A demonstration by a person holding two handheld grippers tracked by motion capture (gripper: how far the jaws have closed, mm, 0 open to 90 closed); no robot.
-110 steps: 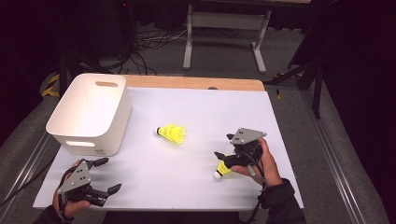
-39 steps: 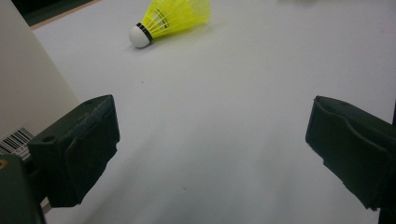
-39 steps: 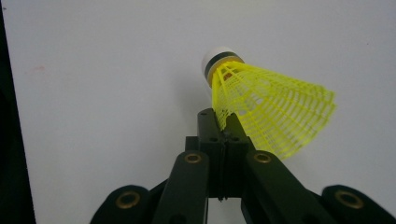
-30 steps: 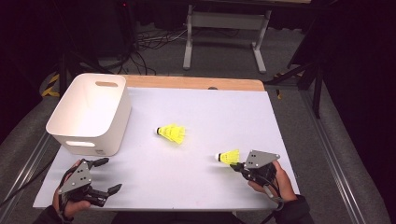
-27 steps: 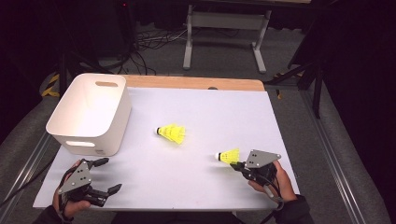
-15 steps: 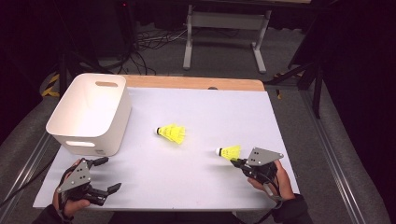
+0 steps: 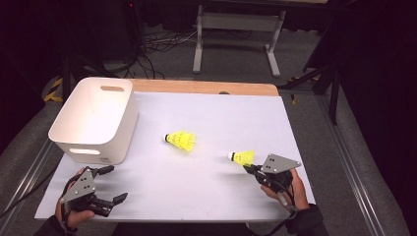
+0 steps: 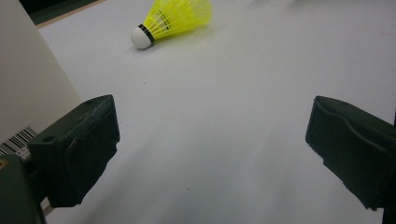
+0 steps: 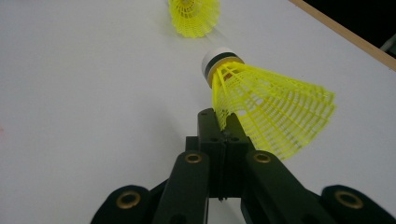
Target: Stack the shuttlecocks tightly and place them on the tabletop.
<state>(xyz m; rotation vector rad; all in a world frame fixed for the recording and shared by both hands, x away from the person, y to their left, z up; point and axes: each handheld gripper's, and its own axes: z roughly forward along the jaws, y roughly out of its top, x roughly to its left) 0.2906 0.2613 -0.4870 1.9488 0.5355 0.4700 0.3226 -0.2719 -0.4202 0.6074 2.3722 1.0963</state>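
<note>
My right gripper [image 7: 251, 168] is near the table's front right corner, shut on the skirt edge of a yellow shuttlecock [image 7: 242, 157] whose white cork points left. It hangs just above the white tabletop, over its own shadow. In the right gripper view the shut jaws [image 9: 219, 122] pinch the mesh skirt [image 9: 266, 109]. A second yellow shuttlecock [image 7: 181, 140] lies on its side mid-table; I also see this shuttlecock [image 8: 175, 18] ahead in the left gripper view. My left gripper [image 7: 115, 183] rests at the front left, open, with bare table between its fingers [image 8: 79, 149].
A white plastic bin [image 7: 124, 132] with handle slots stands at the back left, its wall [image 8: 28, 93] close beside my left gripper. The white table [image 7: 221, 113] has a wooden strip along its far edge. A metal stand and cables are on the floor beyond.
Since the oldest frame my right gripper has moved toward the front right corner with the shuttlecock in it. Over the last second nothing has visibly moved.
</note>
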